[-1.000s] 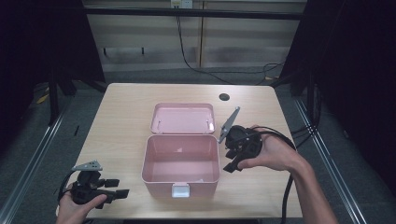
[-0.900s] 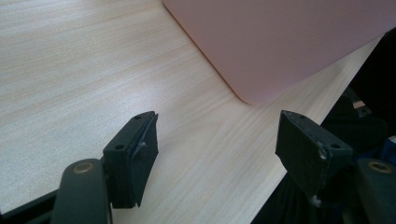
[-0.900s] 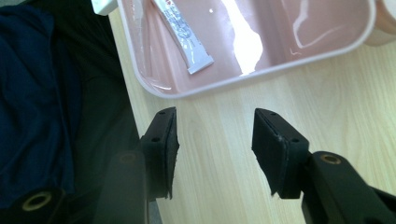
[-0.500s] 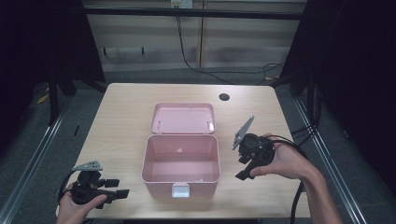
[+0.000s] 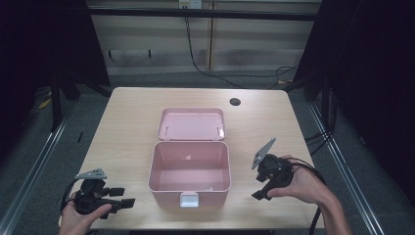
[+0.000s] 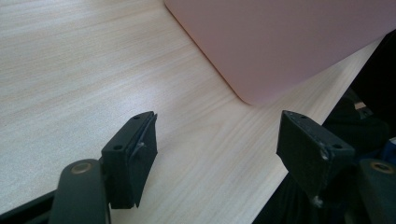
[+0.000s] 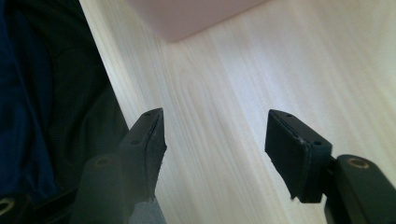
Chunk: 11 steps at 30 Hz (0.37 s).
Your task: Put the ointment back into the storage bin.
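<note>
A pink box [image 5: 169,195] stands open in the middle of the table, its lid [image 5: 192,124] laid back flat behind it. The inside looks almost bare. My left gripper [image 5: 123,196] rests near the front left corner and points right at the box, jaws open on nothing. In the left gripper view the gripper [image 6: 217,140] faces the box's pink wall [image 6: 280,42]. My right gripper [image 5: 259,188] sits low, to the right of the box. Its jaws have just been opening and now stand wide with nothing between them. In the right gripper view the gripper [image 7: 215,135] hangs over bare wood, a box corner [image 7: 187,14] beyond.
The wooden table [image 5: 127,122] has a dark round hole [image 5: 235,102] at the back right. A white latch [image 5: 190,199] sits on the box's front wall. Both hands are close to the table's front edge. Cables lie on the floor behind the table.
My right gripper has moved from the box's right rim toward the front right and down to the table, and its jaws have spread wider. The left gripper has stayed put.
</note>
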Tool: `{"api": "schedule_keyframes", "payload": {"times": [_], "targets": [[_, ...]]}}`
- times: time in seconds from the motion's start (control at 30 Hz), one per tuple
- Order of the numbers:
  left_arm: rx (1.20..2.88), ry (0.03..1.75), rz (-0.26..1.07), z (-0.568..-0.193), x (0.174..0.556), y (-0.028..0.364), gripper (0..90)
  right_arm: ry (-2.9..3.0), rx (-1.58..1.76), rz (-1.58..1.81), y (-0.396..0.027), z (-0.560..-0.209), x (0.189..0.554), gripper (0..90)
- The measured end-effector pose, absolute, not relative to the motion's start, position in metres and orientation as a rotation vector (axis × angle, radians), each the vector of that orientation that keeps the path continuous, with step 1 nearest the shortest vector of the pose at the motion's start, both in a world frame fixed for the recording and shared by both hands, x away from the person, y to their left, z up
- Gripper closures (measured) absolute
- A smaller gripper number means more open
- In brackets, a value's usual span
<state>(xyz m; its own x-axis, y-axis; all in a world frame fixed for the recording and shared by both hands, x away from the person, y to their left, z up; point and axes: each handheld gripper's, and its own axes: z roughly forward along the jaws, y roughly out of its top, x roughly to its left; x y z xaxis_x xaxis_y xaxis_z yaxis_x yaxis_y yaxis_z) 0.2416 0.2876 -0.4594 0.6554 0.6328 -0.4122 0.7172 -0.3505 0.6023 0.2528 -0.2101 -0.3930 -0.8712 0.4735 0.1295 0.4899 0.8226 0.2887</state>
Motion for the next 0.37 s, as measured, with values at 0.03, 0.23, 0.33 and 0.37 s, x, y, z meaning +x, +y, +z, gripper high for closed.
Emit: {"api": "schedule_keyframes", "payload": {"times": [0.03, 0.23, 0.33, 0.37], "targets": [[2.08, 1.044, -0.136, -0.459, 0.242, 0.288, 28.7, -2.946, -0.778, -0.491, -0.211, -0.396, 0.252, 38.3], [2.08, 1.045, -0.14, -0.46, 0.242, 0.288, 28.6, -2.926, -0.835, -0.5, -0.219, -0.413, 0.249, 40.4], [2.082, 1.045, -0.141, -0.46, 0.242, 0.287, 28.6, -2.926, -0.864, -0.503, -0.222, -0.424, 0.249, 38.5], [2.084, 1.044, -0.14, -0.46, 0.242, 0.287, 28.6, -2.925, -0.875, -0.519, -0.223, -0.426, 0.249, 38.4]]}}
